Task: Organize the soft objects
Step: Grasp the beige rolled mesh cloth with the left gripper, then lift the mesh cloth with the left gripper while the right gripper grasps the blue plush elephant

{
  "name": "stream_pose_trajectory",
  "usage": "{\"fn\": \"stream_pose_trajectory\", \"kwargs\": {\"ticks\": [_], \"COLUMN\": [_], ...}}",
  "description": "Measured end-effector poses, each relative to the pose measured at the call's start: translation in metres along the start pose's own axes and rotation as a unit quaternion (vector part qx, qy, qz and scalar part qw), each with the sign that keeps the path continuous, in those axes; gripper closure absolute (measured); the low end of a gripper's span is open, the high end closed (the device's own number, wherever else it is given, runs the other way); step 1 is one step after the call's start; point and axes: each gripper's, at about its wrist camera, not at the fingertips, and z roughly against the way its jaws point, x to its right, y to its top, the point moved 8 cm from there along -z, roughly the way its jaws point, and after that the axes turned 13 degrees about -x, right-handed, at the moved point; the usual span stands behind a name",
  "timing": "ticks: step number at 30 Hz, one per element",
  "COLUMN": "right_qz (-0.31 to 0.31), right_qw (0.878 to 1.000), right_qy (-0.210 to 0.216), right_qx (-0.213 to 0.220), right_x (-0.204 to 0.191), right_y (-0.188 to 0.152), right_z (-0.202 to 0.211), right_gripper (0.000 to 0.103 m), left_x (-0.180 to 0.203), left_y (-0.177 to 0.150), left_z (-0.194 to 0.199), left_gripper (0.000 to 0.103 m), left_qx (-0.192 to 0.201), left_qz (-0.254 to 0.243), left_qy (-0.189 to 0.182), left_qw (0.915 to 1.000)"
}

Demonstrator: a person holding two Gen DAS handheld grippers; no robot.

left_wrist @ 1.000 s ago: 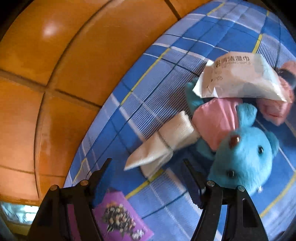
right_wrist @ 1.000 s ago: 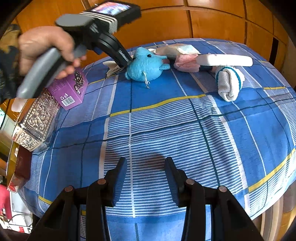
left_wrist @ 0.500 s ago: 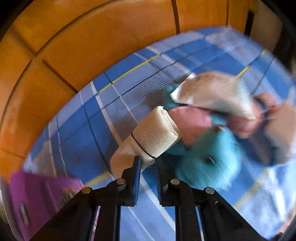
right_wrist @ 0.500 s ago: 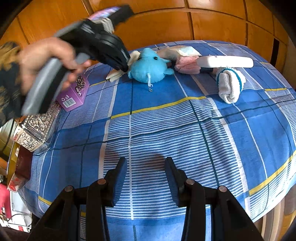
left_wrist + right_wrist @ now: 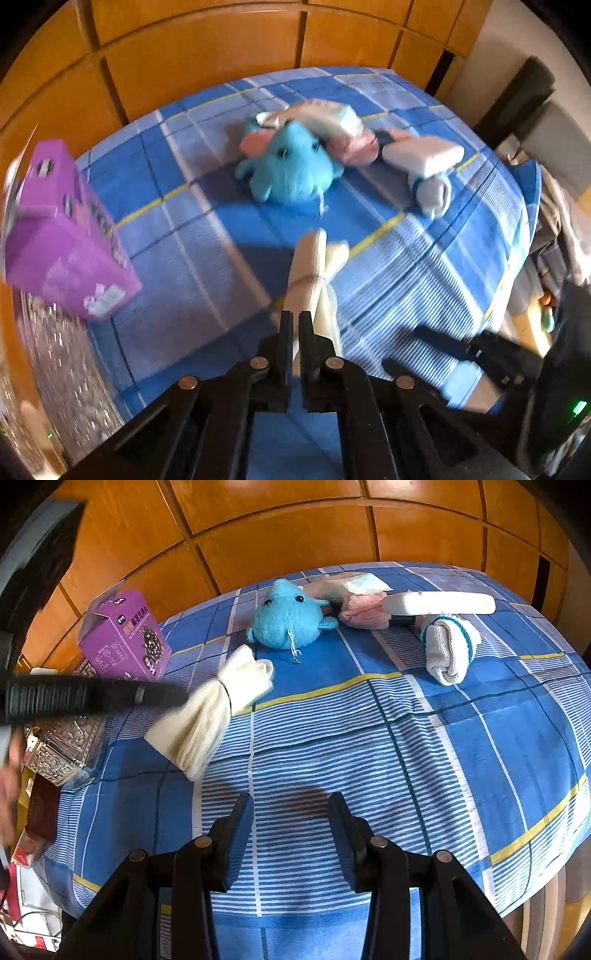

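Observation:
My left gripper (image 5: 295, 321) is shut on one end of a cream sock bundle (image 5: 314, 273) tied with a dark band, held just above the blue plaid tablecloth (image 5: 207, 258). From the right wrist view the same cream bundle (image 5: 210, 716) hangs tilted from the left gripper (image 5: 177, 698), left of centre. A blue plush toy (image 5: 288, 622), a pink cloth (image 5: 365, 611) and a rolled white sock with teal stripes (image 5: 448, 650) lie at the far side. My right gripper (image 5: 291, 812) stands open over the near striped cloth, nothing between its fingers.
A purple carton (image 5: 125, 638) and an embossed silver box (image 5: 62, 742) stand along the table's left edge. A white wipes packet (image 5: 364, 583) and a long white bar (image 5: 439, 603) lie by the pink cloth. Wooden panels (image 5: 295, 528) rise behind. The table drops off at front and right.
The left gripper closed on the cream sock bundle beside the plush and carried it up and away toward the table's middle. The right gripper stayed put.

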Motion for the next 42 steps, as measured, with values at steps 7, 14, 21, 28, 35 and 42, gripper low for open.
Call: {"fn": "stream_pose_trajectory", "kwargs": {"ticks": [7, 14, 21, 28, 35, 42], "right_qz": [0.014, 0.046, 0.035, 0.0, 0.059, 0.088], "right_qw": [1.0, 0.999, 0.998, 1.0, 0.997, 0.996], "right_qy": [-0.014, -0.023, -0.046, 0.0, 0.035, 0.019], "right_qx": [0.004, -0.006, -0.016, 0.004, 0.036, 0.011], "right_x": [-0.004, -0.005, 0.029, 0.048, 0.016, -0.022], "right_y": [-0.001, -0.002, -0.003, 0.021, 0.092, 0.167], "right_z": [-0.001, -0.001, 0.01, 0.026, 0.038, 0.0], "right_gripper": [0.061, 0.061, 0.061, 0.061, 0.06, 0.042], "left_x": [0.008, 0.03, 0.016, -0.01, -0.03, -0.034], "left_y": [-0.004, 0.007, 0.015, -0.02, -0.051, -0.056], "left_z": [0.005, -0.016, -0.05, -0.039, -0.031, -0.032], "left_gripper": [0.06, 0.055, 0.088, 0.089, 0.089, 0.089], "left_qx": [0.026, 0.006, 0.007, 0.029, 0.054, 0.062], "left_qz": [-0.012, -0.04, -0.031, 0.004, 0.038, 0.054], "left_qy": [0.011, -0.012, 0.024, 0.005, -0.008, -0.022], "left_qw": [0.9995, 0.9991, 0.9992, 0.9996, 0.9978, 0.9964]}}
